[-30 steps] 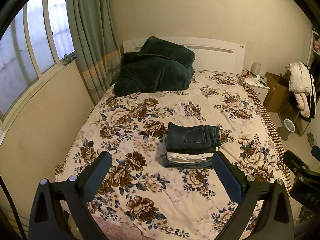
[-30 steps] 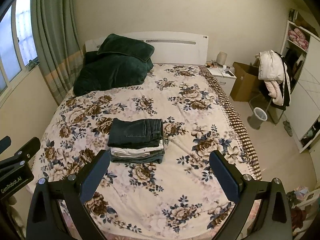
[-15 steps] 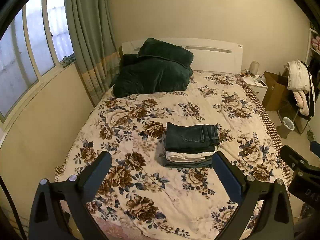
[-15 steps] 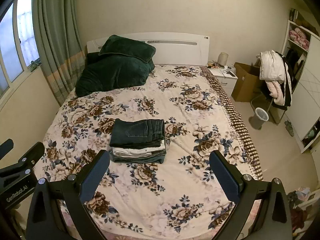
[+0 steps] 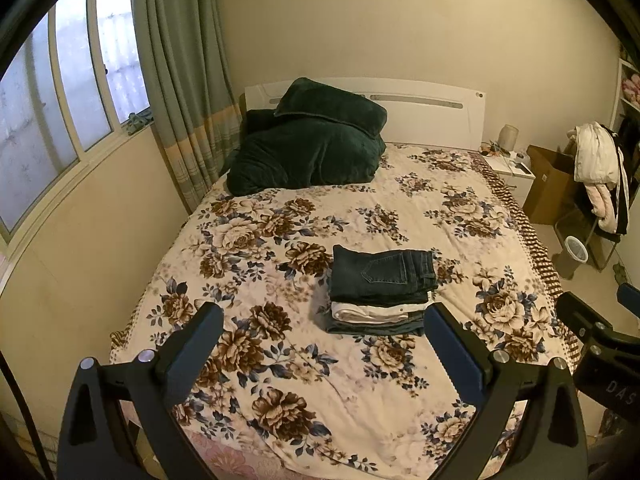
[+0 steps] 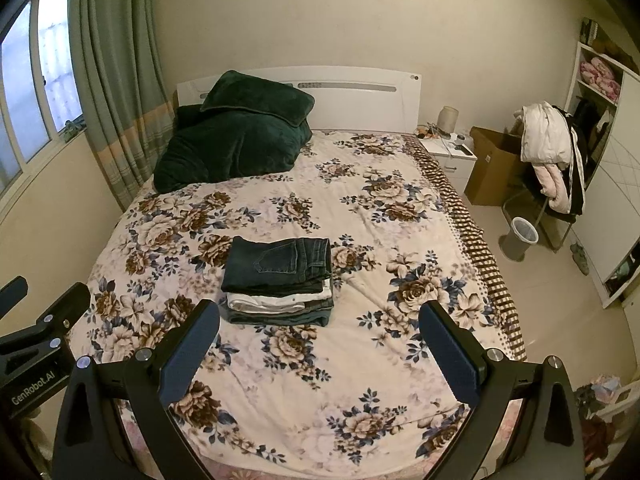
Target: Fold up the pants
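Pants: a stack of three folded pairs, dark blue denim jeans (image 6: 280, 266) on top, a white pair (image 6: 276, 300) in the middle, a grey-blue pair (image 6: 280, 316) beneath, resting on the floral bedspread (image 6: 380, 240) around mid-bed.
Long axis: the stack runs side to side across the bed, the waistband end pointing right.
Direction from grippers: ahead of both, well apart from each.
Left gripper (image 5: 320, 344): fingers spread wide, holding nothing; the stack sits just right of its centre line.
Right gripper (image 6: 320, 342): fingers spread wide, holding nothing; the stack sits just left of its centre line.
Nearer hand: cannot tell.
Judgement: folding looks finished.
Beyond: dark green plush blanket (image 6: 236, 140) heaped against the white headboard (image 6: 360, 96).
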Tool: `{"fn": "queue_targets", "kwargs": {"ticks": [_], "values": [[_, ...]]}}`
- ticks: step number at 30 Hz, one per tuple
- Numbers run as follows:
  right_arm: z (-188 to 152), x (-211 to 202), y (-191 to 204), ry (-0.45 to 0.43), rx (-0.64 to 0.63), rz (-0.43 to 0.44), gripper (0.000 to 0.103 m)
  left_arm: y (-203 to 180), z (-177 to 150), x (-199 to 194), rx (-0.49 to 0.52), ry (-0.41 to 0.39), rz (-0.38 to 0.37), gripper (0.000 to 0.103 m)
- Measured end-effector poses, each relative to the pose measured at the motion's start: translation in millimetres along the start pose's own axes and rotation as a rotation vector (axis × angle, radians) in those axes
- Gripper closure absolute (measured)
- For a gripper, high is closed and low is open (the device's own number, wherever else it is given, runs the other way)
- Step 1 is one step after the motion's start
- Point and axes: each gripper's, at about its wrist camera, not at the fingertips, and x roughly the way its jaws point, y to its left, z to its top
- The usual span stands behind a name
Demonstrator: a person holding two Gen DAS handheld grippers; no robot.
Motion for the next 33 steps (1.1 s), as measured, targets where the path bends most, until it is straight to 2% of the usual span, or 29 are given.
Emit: {"fn": "queue_targets", "kwargs": {"ticks": [33], "values": [[-2.0, -4.0, 1.1, -0.003, 0.002, 0.006, 0.001, -5.4, -2.9, -8.7, 0.003, -0.006, 0.004, 0.000]]}}
